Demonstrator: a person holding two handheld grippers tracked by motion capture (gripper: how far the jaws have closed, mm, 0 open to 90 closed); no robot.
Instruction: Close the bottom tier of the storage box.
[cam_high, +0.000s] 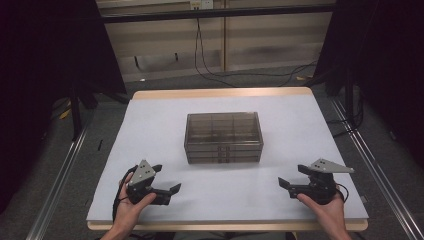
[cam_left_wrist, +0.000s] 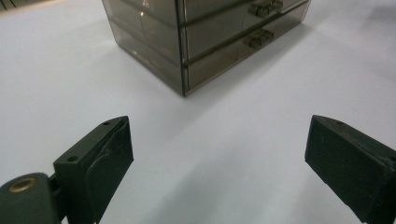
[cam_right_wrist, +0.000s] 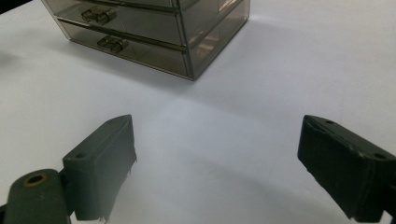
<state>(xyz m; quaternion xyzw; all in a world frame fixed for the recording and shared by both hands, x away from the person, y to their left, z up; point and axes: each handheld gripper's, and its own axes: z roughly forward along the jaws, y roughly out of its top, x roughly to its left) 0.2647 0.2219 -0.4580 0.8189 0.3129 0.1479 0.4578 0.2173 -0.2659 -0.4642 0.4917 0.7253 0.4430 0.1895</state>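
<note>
- Near edge, 7 o'clock: left gripper (cam_high: 166, 180) in left hand (cam_high: 131, 202), jaws spread wide, nothing between them, pointing toward centre.
- Near edge, 5 o'clock: right gripper (cam_high: 295, 176) in right hand (cam_high: 325, 210), jaws equally wide apart, holding nothing.
- Left gripper view: bare white table (cam_left_wrist: 224, 140) between the pads; drawer box (cam_left_wrist: 187, 42) ahead at 12 o'clock, well apart.
- Right gripper view: drawer box (cam_right_wrist: 154, 32) at 11 o'clock, two drawer handles (cam_right_wrist: 112, 43) visible.
- Centre of table (cam_high: 150, 130): smoky transparent drawer box (cam_high: 223, 137), upright, drawers shut, fronts facing the near edge.
- Beyond, 12 o'clock: cable (cam_high: 215, 75) on the floor.
</note>
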